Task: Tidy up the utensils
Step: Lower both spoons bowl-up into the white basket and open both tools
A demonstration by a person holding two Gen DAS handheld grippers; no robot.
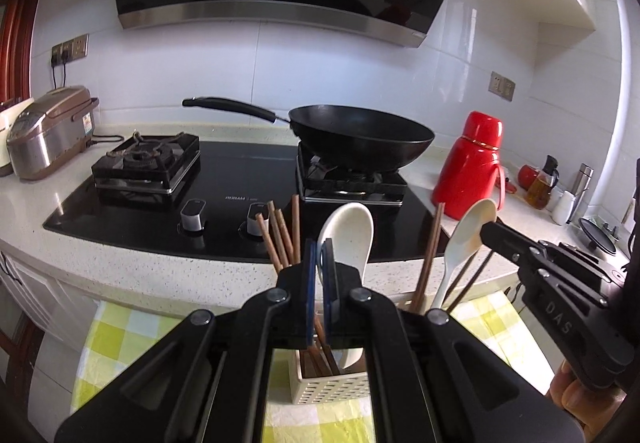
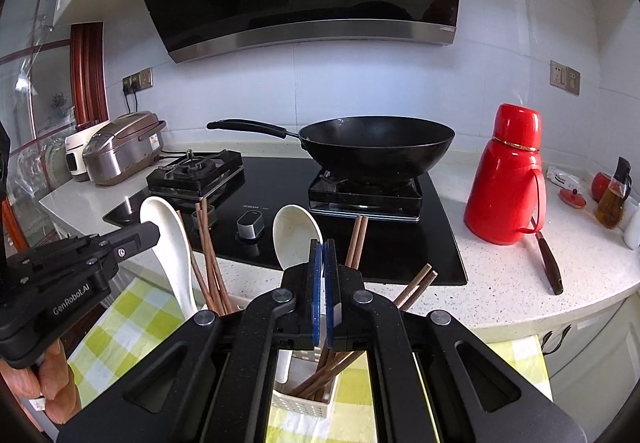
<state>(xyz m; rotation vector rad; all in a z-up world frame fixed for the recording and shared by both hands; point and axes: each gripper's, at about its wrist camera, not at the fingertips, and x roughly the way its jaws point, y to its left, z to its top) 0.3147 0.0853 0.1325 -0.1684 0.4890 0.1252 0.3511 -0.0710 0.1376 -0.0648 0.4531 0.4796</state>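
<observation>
Apparently the whole utensil holder point(image 1: 328, 383) is being carried, a cream perforated plastic caddy hanging in the air in front of the counter point(image 1: 132, 267), over a green checked cloth point(image 1: 120, 339). It stands two white spoons point(image 1: 348, 235) and several brown chopsticks point(image 1: 280, 235) upright in its compartments.

My guess is that it weighs little, but it is top-heavy and loose: the spoons look like ceramic or hard plastic, smooth and likely to chip, and the thin stiff chopsticks would rattle and slide out if the caddy tips. The rim walls seem the sensible place to pinch it, one on each side, keeping it level.

Both tongs are clenched. The left gripper point(image 1: 320, 275) has its blue pads nearly together, seemingly nipping the holder's rim beside a spoon handle, though the contact itself is hidden. The right gripper point(image 2: 324, 283) is likewise squeezed tight at the other end of the holder.

Behind, a black wok point(image 1: 360, 135) sits on the stove point(image 1: 240, 179), with a red thermos point(image 1: 472, 167) to its right.
</observation>
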